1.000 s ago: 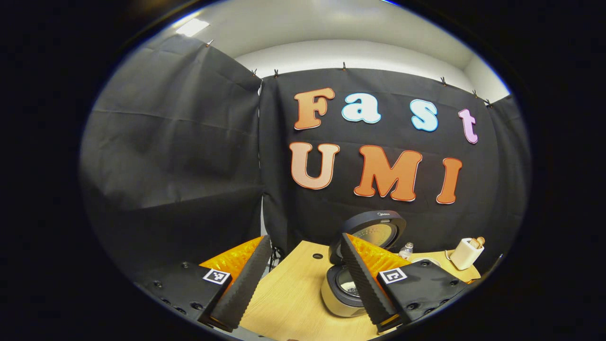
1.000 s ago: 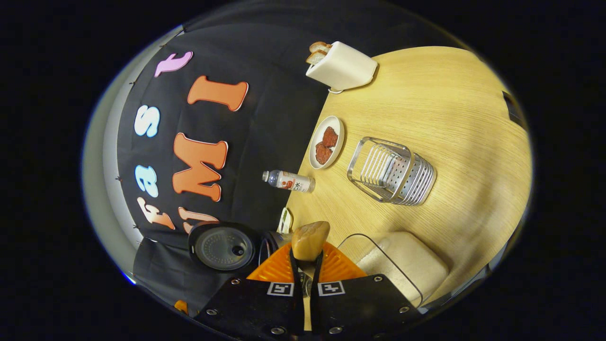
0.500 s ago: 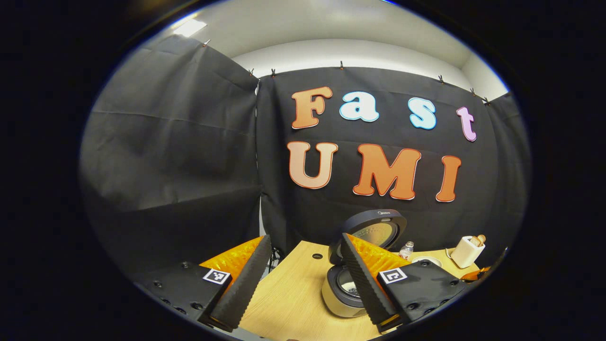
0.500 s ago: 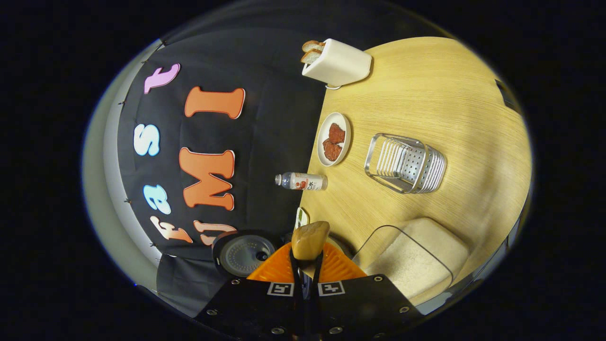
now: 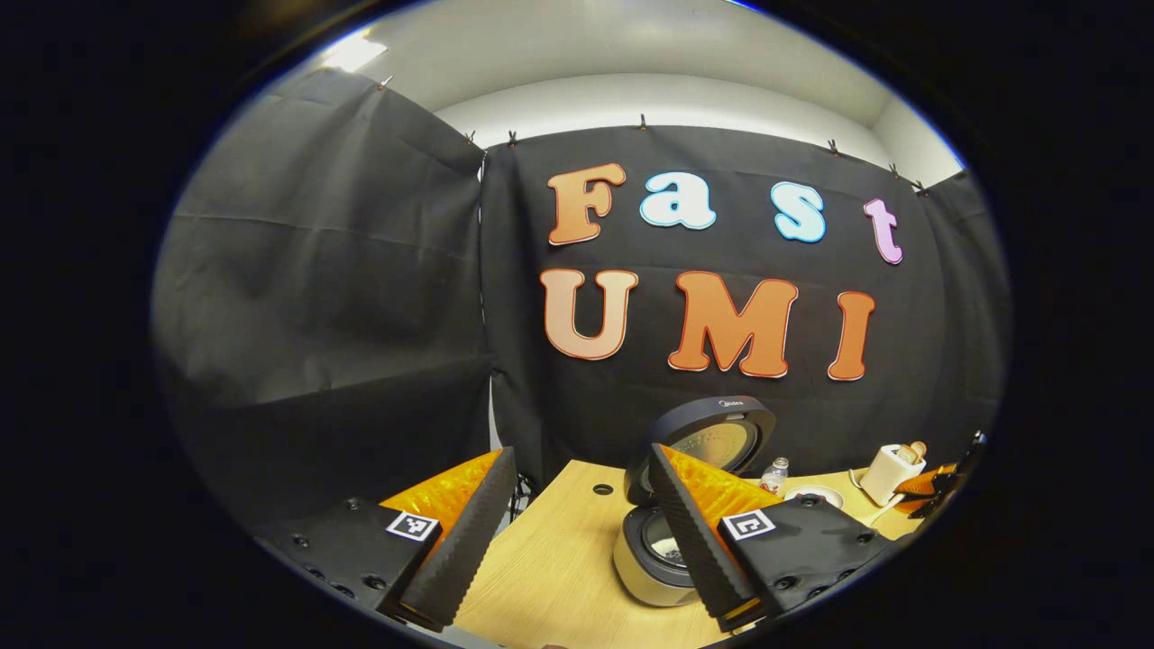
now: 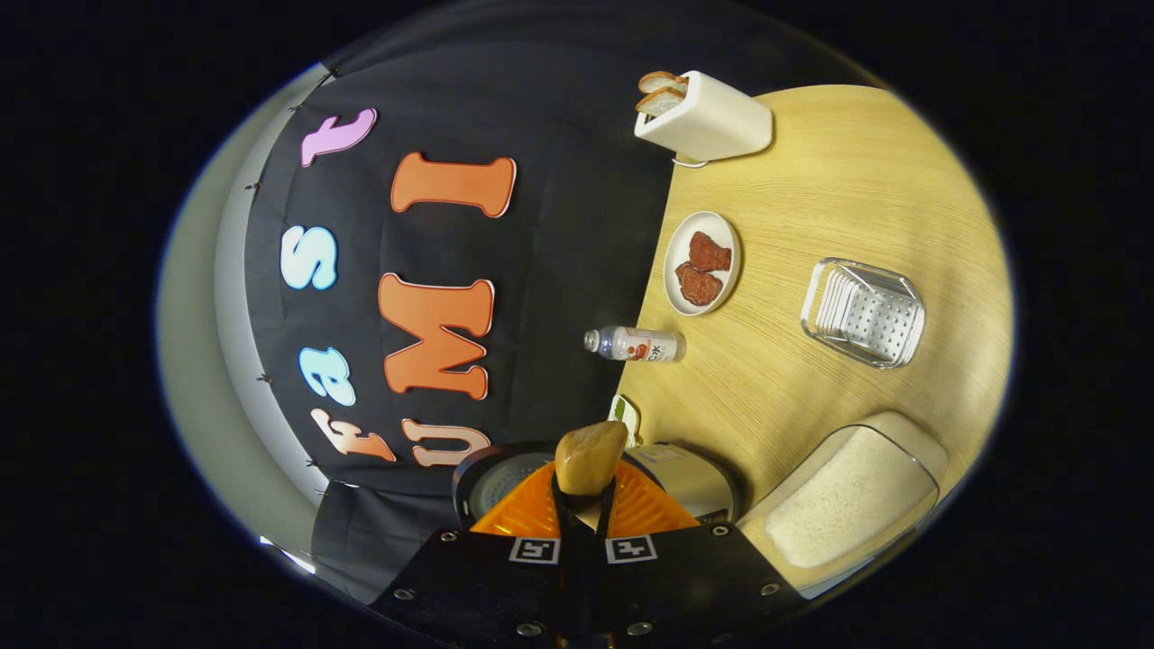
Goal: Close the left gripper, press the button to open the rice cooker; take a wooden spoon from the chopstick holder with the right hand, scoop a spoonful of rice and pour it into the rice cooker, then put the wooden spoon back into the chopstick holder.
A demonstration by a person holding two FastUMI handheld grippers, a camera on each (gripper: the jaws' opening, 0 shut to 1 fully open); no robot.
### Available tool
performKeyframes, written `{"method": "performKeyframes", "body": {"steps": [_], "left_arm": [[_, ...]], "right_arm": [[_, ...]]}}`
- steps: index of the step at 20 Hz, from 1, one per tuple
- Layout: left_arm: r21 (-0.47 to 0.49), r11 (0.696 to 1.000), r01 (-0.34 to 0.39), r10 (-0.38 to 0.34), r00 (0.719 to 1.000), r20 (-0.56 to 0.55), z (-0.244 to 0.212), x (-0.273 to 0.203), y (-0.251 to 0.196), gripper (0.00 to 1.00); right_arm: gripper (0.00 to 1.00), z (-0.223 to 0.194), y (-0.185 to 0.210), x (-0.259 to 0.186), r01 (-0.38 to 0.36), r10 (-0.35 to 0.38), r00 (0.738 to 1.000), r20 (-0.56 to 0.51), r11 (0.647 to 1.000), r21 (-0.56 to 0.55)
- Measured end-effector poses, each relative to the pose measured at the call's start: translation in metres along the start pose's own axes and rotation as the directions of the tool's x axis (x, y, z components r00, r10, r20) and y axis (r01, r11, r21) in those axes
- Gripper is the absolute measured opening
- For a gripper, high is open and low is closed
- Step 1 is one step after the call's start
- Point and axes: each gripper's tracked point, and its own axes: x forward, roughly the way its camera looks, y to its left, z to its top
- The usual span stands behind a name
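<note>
Behind right tongs (image 6: 584, 505), rice cooker (image 6: 685, 478) half-hidden

Our two handheld grippers, as seen from their own cameras.
We note on our left gripper (image 5: 572, 532) and right gripper (image 6: 584, 505): black housings with dark screws, one square black-and-white coded tag per finger mount, ribbed inner faces on the left gripper's fingers (image 5: 460, 541).

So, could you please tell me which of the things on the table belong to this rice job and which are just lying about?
Belong to the job:
- rice cooker, lid up
- wooden spoon, held in the right gripper
- chopstick holder
- container of rice

Lying about:
- toaster with bread
- plate of food
- bottle
</note>
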Motion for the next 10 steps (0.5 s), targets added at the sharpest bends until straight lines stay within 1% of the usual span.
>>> {"method": "performKeyframes", "body": {"steps": [4, 5, 6, 10], "left_arm": [[-0.006, 1.0, 0.008, -0.008, 1.0, -0.011, -0.003, 0.003, 0.007, 0.96], [-0.01, 1.0, 0.011, -0.012, 1.0, -0.016, -0.005, 0.003, 0.009, 1.0], [-0.012, 1.0, 0.017, -0.017, 1.0, -0.019, -0.004, 0.003, 0.009, 0.98], [-0.012, 1.0, 0.028, -0.028, 1.0, -0.013, -0.001, -0.002, 0.019, 1.0]], "right_arm": [[0.04, -0.005, 0.033, 0.02, -0.028, 0.028, 1.0, -0.006, 1.0, -0.012], [0.04, -0.009, 0.041, 0.025, -0.034, 0.034, 0.999, -0.005, 0.999, -0.017], [0.05, -0.01, 0.048, 0.032, -0.038, 0.038, 0.999, -0.004, 0.999, -0.021], [0.04, -0.026, 0.075, 0.061, -0.051, 0.051, 0.999, -0.007, 0.998, -0.048]]}}
